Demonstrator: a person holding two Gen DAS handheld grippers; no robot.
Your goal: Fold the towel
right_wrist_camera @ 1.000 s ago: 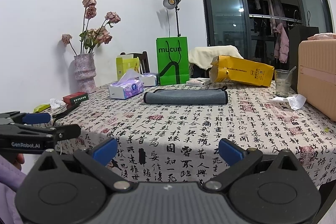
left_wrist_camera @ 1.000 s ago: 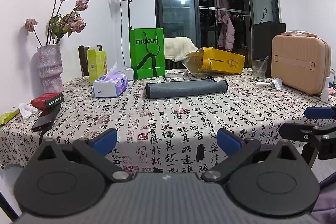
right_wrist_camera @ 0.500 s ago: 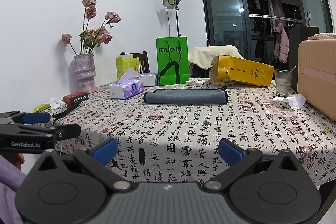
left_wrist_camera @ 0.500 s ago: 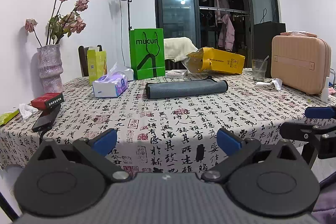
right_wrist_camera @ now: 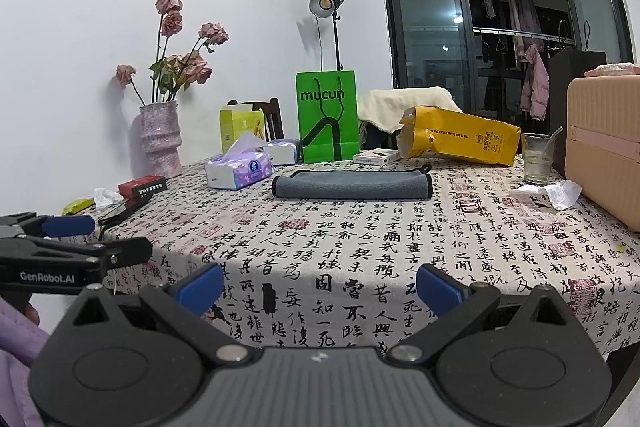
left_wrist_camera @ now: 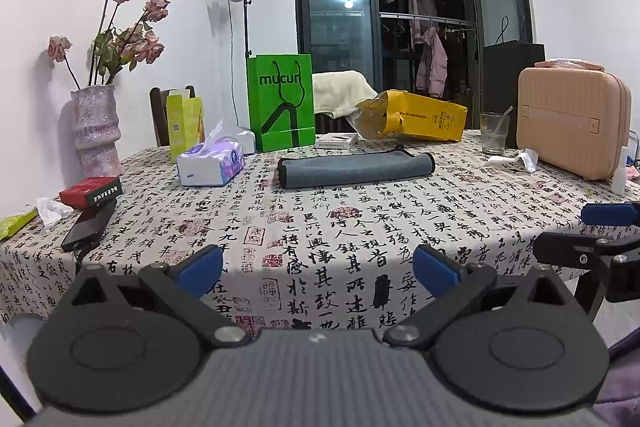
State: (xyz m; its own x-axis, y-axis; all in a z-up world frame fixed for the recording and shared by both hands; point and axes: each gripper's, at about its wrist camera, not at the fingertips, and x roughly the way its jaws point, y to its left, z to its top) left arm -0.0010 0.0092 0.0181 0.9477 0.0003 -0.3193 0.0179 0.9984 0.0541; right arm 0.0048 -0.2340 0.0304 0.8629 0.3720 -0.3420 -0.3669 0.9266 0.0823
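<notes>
White walls and dark glass doors are being shown behind a table draped in a calligraphy-print cloth. Left claw and right claw are being held at the near table edge, each spread wide and grasping nothing. Gray towel is being seen already folded into a long strip, lying flat well ahead of both claws. Beyond it a green bag is being displayed upright, with a tissue pack ahead and to the left.
</notes>
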